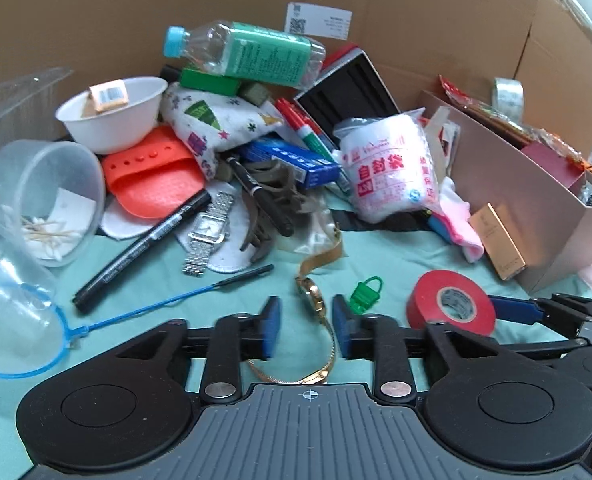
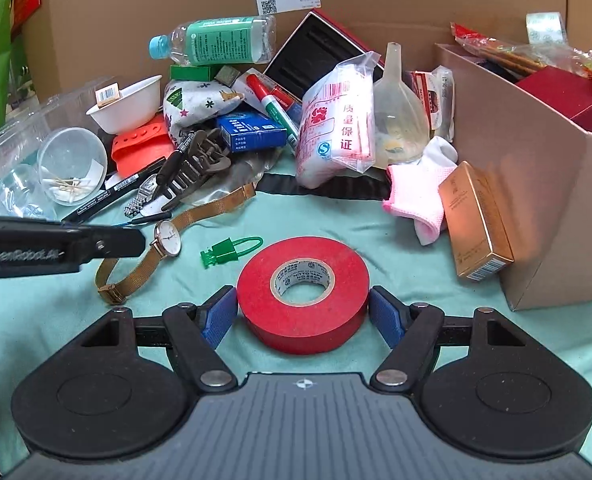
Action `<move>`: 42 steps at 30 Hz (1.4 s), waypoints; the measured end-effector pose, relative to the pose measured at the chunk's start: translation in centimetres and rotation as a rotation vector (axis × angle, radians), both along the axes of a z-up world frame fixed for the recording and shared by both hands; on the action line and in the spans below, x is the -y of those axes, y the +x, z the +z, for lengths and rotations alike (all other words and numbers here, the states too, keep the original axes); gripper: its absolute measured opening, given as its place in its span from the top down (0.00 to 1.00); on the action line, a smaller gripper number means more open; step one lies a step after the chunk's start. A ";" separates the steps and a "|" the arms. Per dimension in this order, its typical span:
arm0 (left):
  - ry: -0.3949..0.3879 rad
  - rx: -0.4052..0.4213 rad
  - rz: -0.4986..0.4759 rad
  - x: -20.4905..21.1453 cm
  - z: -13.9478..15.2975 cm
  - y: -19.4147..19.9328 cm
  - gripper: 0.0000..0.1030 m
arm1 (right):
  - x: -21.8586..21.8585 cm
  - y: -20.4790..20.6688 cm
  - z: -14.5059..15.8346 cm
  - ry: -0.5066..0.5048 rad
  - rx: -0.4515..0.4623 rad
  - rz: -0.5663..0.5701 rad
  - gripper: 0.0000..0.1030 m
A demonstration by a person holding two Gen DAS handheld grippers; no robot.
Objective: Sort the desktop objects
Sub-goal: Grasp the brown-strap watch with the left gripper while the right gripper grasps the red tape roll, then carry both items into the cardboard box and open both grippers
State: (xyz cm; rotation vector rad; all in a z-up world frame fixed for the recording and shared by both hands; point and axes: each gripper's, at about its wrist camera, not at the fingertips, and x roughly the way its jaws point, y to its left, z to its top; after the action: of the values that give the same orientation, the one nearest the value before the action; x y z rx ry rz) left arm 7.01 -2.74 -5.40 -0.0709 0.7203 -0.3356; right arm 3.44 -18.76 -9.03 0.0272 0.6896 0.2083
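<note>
Sorting was barely begun: most clutter lay unsorted on the worktop [image 2: 336,216]. Left claw [image 1: 306,330] stood apart astride the gold watch [image 1: 311,295]; right claw [image 2: 303,316] stood apart flanking the red tape [image 2: 303,292].

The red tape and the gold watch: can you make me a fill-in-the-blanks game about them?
1. The right gripper is open around the roll of ____ tape.
2. The gold watch lies between the fingers of the ____ gripper.
3. Between the watch and the tape lies a small ____ padlock.
4. The water bottle has a ____ cap.

Missing words: red; left; green; blue
</note>
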 end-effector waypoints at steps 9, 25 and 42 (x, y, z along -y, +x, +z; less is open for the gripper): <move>0.045 -0.024 0.005 2.1 -1.5 2.6 0.74 | 0.5 0.4 -0.2 0.025 0.006 0.016 0.25; 0.007 0.028 -0.034 2.8 1.2 0.2 0.98 | 1.2 -1.0 1.4 0.039 0.074 0.019 0.25; -0.220 0.189 -0.285 11.6 14.2 0.3 0.98 | 7.8 -4.6 10.4 0.032 0.367 -0.097 0.25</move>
State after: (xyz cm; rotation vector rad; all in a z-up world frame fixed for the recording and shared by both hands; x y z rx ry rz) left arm 7.30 -14.34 8.79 -0.1437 0.5037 -0.6847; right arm -1.11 -26.53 1.38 0.0518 0.3184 0.1265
